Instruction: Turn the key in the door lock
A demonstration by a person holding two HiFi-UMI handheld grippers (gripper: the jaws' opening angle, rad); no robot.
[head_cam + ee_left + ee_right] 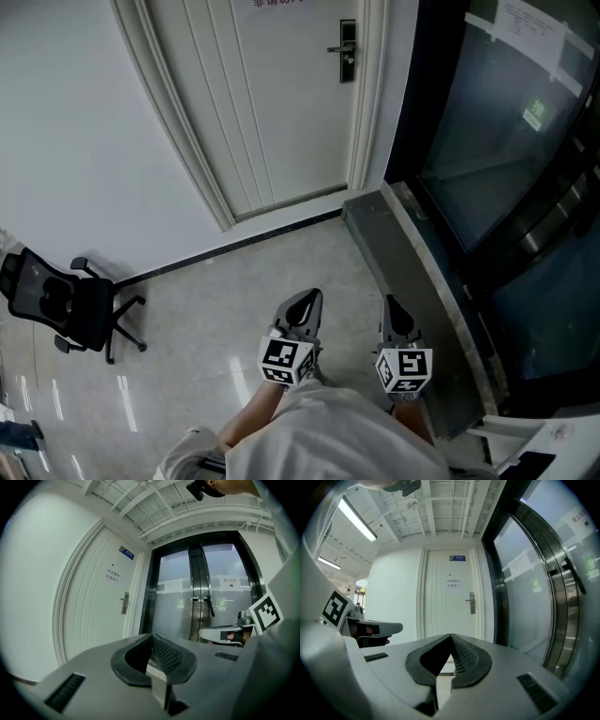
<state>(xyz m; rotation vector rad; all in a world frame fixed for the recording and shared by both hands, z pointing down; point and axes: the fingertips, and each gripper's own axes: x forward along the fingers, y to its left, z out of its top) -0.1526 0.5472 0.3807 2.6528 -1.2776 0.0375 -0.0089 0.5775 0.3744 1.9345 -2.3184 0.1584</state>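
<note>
**Head view:** The person stands on a pale tiled floor (216,309), holding both tools low and side by side. The left tongs (306,302) and the right tongs (396,307) both point towards a white door (281,112) at the top of the picture. Each carries its marker cube (285,361) close to the person's arm. The door lock (347,51), a dark plate with a lever handle, sits on the door's right edge, well apart from both tongs. It is too small here to tell whether a key is in it. To the right of the door stands a dark glass entrance (497,150) behind a grey sill (394,244). A black office chair (61,305) stands on the floor at the left.

**Left gripper view:** The left tongs (151,636) are closed, their tips meeting, with nothing between them. Ahead and to the left is the door (89,616), with the door lock (125,603) at its right edge and a blue plate (126,552) above. The glass entrance (197,597) fills the middle. The right tongs' cube (266,612) shows at the right edge.

**Right gripper view:** The right tongs (450,636) are also closed tip to tip and empty. The door (445,606) stands straight ahead, with the door lock (471,603) on its right side, above and beyond the tips and far from them. The glass entrance (534,583) runs along the right.
</note>
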